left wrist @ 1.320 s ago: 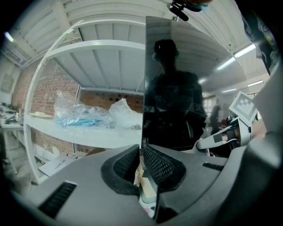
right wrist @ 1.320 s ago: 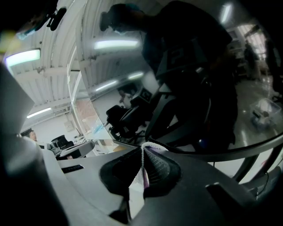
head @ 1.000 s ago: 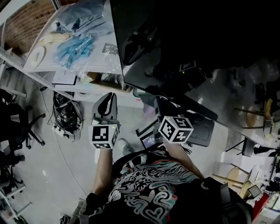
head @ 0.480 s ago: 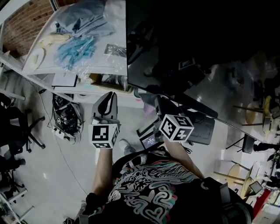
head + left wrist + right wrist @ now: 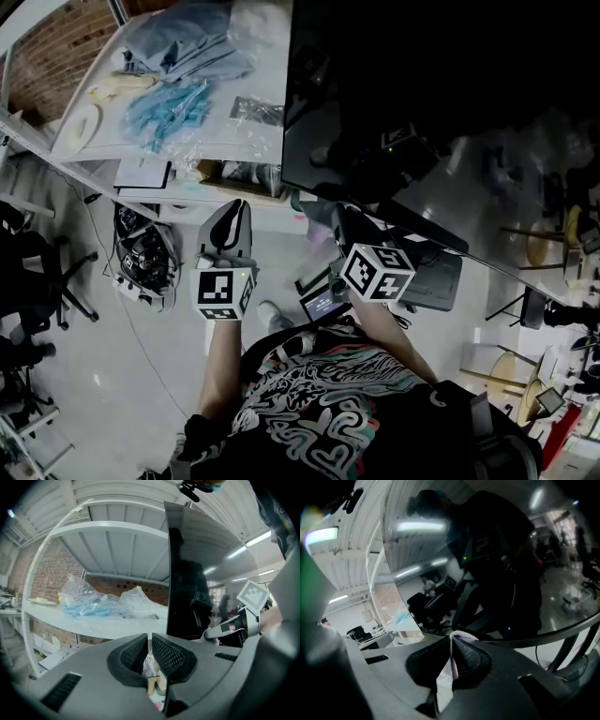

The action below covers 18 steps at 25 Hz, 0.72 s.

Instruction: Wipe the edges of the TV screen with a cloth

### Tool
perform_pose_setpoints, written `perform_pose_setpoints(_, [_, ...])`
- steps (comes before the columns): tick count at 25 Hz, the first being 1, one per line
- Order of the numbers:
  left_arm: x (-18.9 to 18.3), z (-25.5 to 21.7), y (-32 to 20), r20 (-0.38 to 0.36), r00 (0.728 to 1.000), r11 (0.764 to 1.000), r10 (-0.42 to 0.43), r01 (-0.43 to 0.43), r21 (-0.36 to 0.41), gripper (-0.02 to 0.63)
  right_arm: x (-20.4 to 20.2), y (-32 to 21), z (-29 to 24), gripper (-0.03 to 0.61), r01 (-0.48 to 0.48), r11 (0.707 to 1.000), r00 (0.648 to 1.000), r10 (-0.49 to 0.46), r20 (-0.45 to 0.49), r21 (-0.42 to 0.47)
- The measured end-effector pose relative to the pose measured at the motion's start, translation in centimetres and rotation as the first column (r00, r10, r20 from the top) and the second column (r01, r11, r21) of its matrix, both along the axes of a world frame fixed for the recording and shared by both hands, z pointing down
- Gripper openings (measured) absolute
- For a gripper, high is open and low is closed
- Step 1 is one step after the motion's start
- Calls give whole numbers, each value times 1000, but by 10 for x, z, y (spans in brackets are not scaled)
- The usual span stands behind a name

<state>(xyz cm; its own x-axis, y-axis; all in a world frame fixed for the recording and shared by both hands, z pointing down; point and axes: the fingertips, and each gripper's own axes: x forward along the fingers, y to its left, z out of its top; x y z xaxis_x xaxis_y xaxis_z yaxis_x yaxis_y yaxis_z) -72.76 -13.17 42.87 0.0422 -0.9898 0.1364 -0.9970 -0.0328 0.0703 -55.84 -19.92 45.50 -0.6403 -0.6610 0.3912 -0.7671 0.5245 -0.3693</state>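
Head view shows both forearms raised side by side, the right gripper (image 5: 345,223) pinching a thin white-and-purple cloth (image 5: 444,674) just below the large glossy black TV screen (image 5: 422,94), the left gripper (image 5: 232,214) closed, empty.

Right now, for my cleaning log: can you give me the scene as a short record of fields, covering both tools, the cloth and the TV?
left tool: jaws together, empty, apart from the TV
right tool: shut on the cloth
cloth: white, pinched between the jaws, tip near the TV's lower edge; contact unclear
TV: dark, reflective
bags: clear plastic, on the shelf left of the TV
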Motion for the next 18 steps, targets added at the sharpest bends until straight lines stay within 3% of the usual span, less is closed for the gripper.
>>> perform_pose_setpoints(18, [-25,3,6,-3,1000,1000,0,0,2,40,-24,1,0,37,-15,1000,1000,15,-3,9])
